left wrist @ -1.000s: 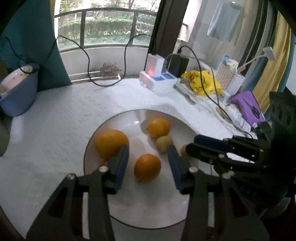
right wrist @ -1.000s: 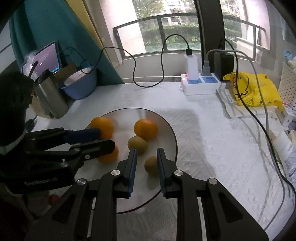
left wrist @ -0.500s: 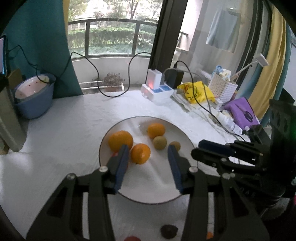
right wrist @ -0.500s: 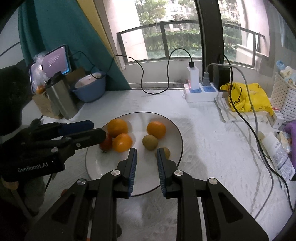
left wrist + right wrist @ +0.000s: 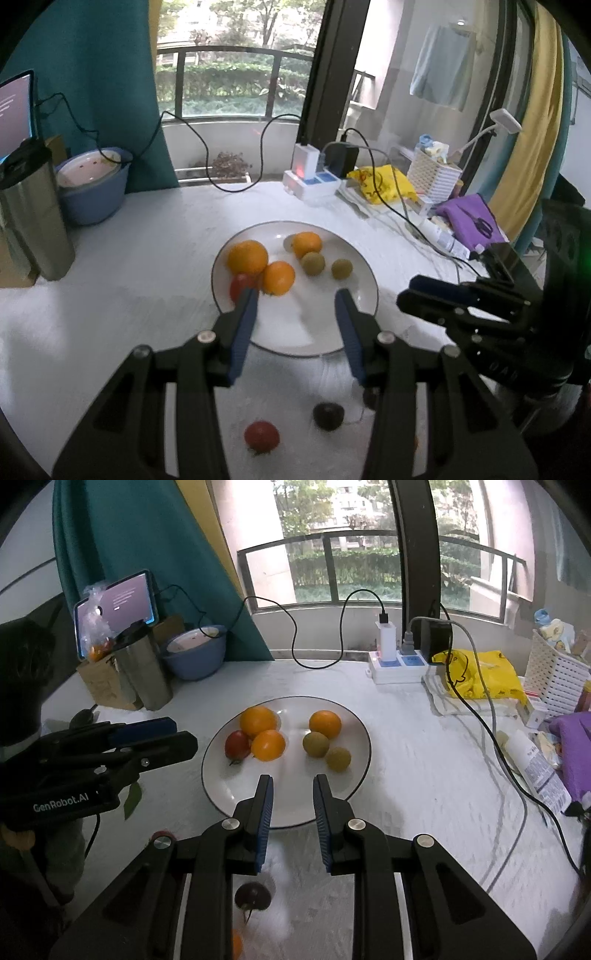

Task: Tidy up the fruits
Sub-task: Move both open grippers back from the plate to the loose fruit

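**Fruit on the plate, both tongs empty above the near rim**

We see the white plate (image 5: 360, 775) in the middle of the desk (image 5: 424, 768), carrying three oranges (image 5: 258, 720), a red tomato (image 5: 236, 744) touching two of them, and two greenish-brown fruits (image 5: 316, 744) side by side to the right. Loose fruit lies on the desk nearer to us than the plate: a red tomato (image 5: 261, 436) and a dark plum (image 5: 328, 416).

Our left tongs (image 5: 295, 299) are spread with nothing between the pads, their tips over the plate's near part, the left tip just in front of the tomato on the plate. Our right tongs (image 5: 292, 784) are as closed as they go, a narrow gap showing between the pads, pinching nothing, over the plate's near rim. The dark plum lies beneath them.

A power strip (image 5: 397, 666) and a yellow bag (image 5: 480, 675) lie beyond.
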Demonstrator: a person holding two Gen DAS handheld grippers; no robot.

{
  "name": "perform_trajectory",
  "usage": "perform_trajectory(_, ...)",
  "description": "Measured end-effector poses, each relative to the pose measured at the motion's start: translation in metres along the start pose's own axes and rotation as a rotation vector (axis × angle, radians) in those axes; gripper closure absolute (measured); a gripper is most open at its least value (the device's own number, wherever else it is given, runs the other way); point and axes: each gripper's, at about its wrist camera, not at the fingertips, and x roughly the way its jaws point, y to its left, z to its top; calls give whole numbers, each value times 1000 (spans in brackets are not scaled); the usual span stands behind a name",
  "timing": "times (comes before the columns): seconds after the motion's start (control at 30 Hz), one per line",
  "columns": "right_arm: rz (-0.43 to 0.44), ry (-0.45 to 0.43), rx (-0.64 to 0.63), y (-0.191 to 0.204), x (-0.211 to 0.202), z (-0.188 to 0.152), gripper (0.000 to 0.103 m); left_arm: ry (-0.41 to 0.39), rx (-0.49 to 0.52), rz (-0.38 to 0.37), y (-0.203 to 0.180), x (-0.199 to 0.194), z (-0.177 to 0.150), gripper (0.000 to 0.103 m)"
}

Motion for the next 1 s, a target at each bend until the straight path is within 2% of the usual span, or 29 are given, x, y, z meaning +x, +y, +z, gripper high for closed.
perform_trajectory(0.83, -30, 19, -3, 29, -43, -49, 79, 30, -21, -6, -5, -39, -62, 58)
perform_trajectory(1.0, -26, 37, -4, 38, -44, -63, 76, 45, -28, -8, -4, -42, -77, 58)
